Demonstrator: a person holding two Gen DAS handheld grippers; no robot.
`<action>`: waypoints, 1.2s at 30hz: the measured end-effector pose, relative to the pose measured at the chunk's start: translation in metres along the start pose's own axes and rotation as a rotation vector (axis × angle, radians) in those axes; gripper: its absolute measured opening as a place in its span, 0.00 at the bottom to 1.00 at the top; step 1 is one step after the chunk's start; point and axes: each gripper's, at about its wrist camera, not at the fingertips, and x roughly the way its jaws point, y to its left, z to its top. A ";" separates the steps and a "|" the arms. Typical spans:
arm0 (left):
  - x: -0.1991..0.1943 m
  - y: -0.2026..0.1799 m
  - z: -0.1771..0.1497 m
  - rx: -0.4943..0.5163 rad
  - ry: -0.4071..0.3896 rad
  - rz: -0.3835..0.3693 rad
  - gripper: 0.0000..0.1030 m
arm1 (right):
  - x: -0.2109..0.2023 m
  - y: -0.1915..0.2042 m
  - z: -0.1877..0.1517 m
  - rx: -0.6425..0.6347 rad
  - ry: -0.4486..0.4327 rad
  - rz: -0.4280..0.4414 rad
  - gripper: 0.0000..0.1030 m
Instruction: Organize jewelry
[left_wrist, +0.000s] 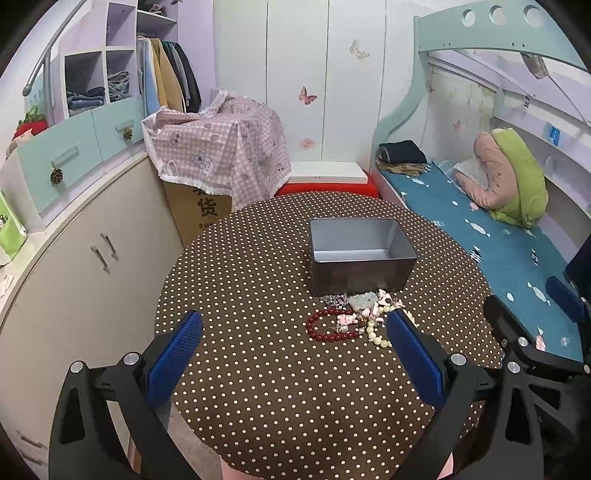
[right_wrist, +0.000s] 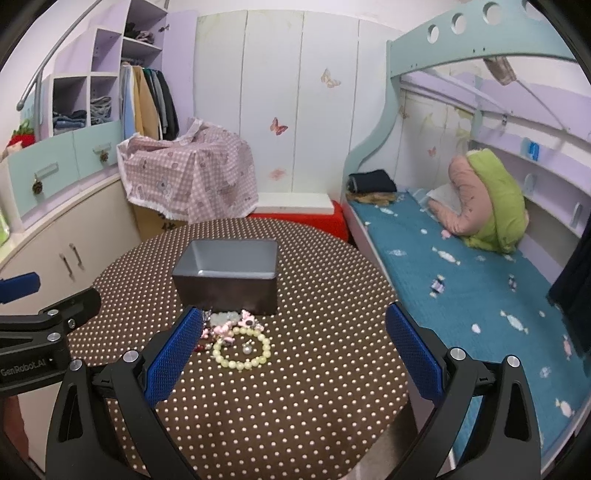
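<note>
An empty grey metal box (left_wrist: 360, 254) stands on the round polka-dot table (left_wrist: 258, 369); it also shows in the right wrist view (right_wrist: 227, 278). In front of it lies a jewelry pile: a red bead bracelet (left_wrist: 320, 332), a pale yellow bead bracelet (right_wrist: 242, 363), pink charms (left_wrist: 371, 308) and a silvery chain (left_wrist: 334, 300). My left gripper (left_wrist: 295, 325) is open and empty, above the table just short of the pile. My right gripper (right_wrist: 291, 321) is open and empty, with the yellow bracelet between its fingers' line of sight.
A bed with a teal sheet (right_wrist: 480, 288) runs along the right. A cream cabinet (left_wrist: 81, 266) stands left of the table. A cardboard box under a pink checked cloth (left_wrist: 221, 155) and a red stool (left_wrist: 328, 188) stand behind the table.
</note>
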 end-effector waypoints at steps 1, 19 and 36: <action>0.002 -0.001 -0.001 0.002 0.005 -0.004 0.93 | 0.003 0.000 -0.001 0.002 0.011 0.005 0.93; 0.053 0.004 -0.016 0.011 0.131 -0.064 0.93 | 0.054 -0.008 -0.020 0.077 0.102 0.078 0.93; 0.129 0.015 -0.026 0.003 0.215 0.005 0.92 | 0.134 0.002 -0.041 -0.032 0.196 0.107 0.84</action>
